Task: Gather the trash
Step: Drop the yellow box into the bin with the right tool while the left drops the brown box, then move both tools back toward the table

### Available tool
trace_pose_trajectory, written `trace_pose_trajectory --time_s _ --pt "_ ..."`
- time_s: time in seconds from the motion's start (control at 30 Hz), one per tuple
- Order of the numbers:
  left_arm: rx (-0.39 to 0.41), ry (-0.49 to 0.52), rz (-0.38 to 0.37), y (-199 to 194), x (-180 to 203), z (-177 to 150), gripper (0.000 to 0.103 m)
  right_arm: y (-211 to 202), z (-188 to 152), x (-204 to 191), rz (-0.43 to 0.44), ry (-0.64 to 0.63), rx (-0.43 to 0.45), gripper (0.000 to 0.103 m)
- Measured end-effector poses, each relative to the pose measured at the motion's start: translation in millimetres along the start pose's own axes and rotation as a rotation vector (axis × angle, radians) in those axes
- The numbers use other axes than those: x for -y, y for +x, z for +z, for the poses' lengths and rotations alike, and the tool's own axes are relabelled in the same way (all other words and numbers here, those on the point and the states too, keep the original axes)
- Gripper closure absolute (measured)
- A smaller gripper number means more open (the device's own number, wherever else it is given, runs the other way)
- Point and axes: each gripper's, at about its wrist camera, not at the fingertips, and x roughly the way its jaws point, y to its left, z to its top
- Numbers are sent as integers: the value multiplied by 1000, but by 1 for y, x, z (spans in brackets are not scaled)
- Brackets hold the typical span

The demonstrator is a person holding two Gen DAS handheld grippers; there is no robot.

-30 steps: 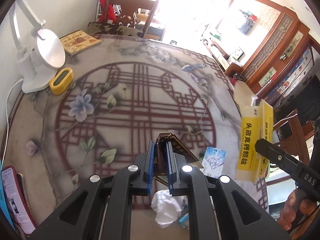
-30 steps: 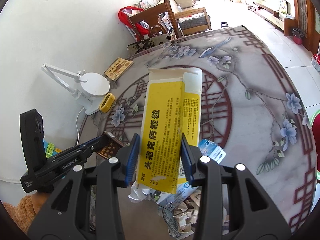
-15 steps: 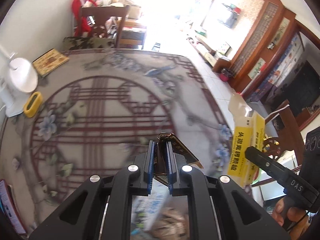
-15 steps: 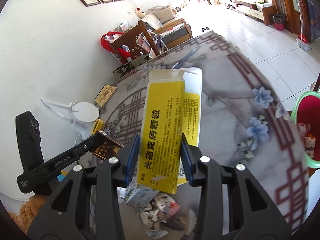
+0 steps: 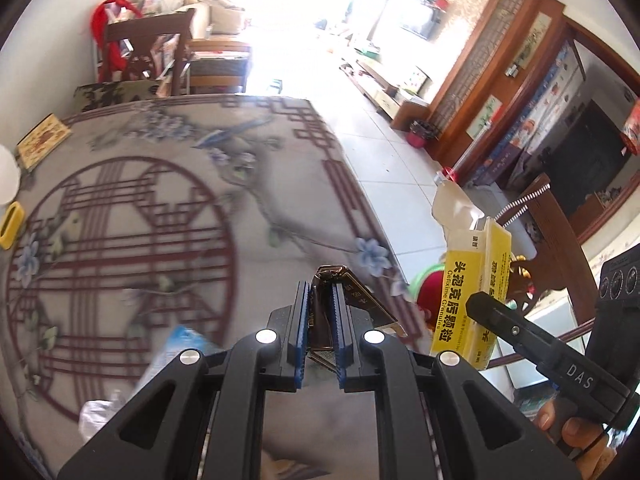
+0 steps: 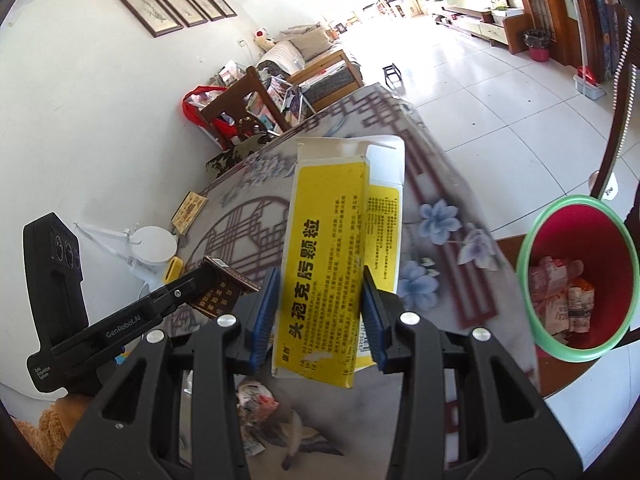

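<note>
My right gripper (image 6: 319, 276) is shut on a tall yellow medicine box (image 6: 340, 252) with an open white flap, held upright over the table's right side. From the left wrist view the same yellow box (image 5: 472, 284) hangs beyond the table edge. My left gripper (image 5: 322, 286) is shut on a flat dark brown wrapper (image 5: 352, 292) with gold print; that brown wrapper (image 6: 226, 290) also shows in the right wrist view. A red bin with a green rim (image 6: 576, 280) stands below the table at the right, with crumpled paper inside.
The patterned tablecloth (image 5: 160, 208) holds more litter near me: a blue-white packet (image 5: 180, 344), white crumpled paper (image 5: 96, 416) and torn scraps (image 6: 256, 404). A white lamp (image 6: 150, 246), a yellow holder (image 6: 173, 270) and a book (image 6: 190, 210) sit at the far left. A chair (image 5: 148, 52) stands behind.
Both grippers have swung to the right across the table, each still gripping its piece. The table edge, the floor and the red bin have come into view.
</note>
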Motion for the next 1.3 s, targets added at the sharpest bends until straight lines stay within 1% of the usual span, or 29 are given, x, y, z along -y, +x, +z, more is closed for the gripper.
trace_pose_trajectory --time_s 0.13,0.23,0.37,0.5,0.57,0.6,0.63,0.7,0.9,1.03,1.1,1.13,1.17,1.2,1.23,1.27,1.3 --pt "-27 26 -19 16 30 -2 95 -15 3 28 -29 26 8 64" --pt "-47 52 -31 27 50 -2 94 -26 6 59 -70 66 17 64" --pt "-69 83 -48 37 74 -4 94 -35 7 100 -154 110 18 64" --pt "-88 122 -69 47 99 -5 94 -36 7 145 -251 155 2 64" --pt "-101 140 -78 53 110 -7 94 -33 8 161 -292 162 -2 61" --pt "-108 150 -85 56 117 -8 94 -34 8 169 -317 166 5 58" --pt "-113 159 -90 58 123 -9 94 -37 8 174 -333 167 13 51" --pt "-124 180 -105 65 136 -10 94 -44 8 181 -356 174 31 45" --pt "-152 238 -149 92 176 -10 94 -71 3 190 -373 190 77 45" --pt "-155 287 -173 109 207 -8 94 -96 1 191 -403 197 122 45" --pt "-154 303 -203 120 225 -3 93 -111 0 193 -420 204 148 45" --pt "-157 329 -222 129 238 -2 93 -117 -1 195 -426 208 157 45" --pt "-153 355 -220 134 247 -2 79 -122 -1 196 -433 214 164 45" --pt "-147 382 -207 138 254 -3 43 -125 -2 196 -435 217 169 45" --pt "-125 405 -189 140 259 -5 26 -128 -2 195 -438 217 174 45" --pt "-86 411 -180 137 259 -7 17 -130 -3 195 -443 215 182 44" --pt "-57 409 -178 132 258 -9 17 -133 -6 193 -454 212 201 42"
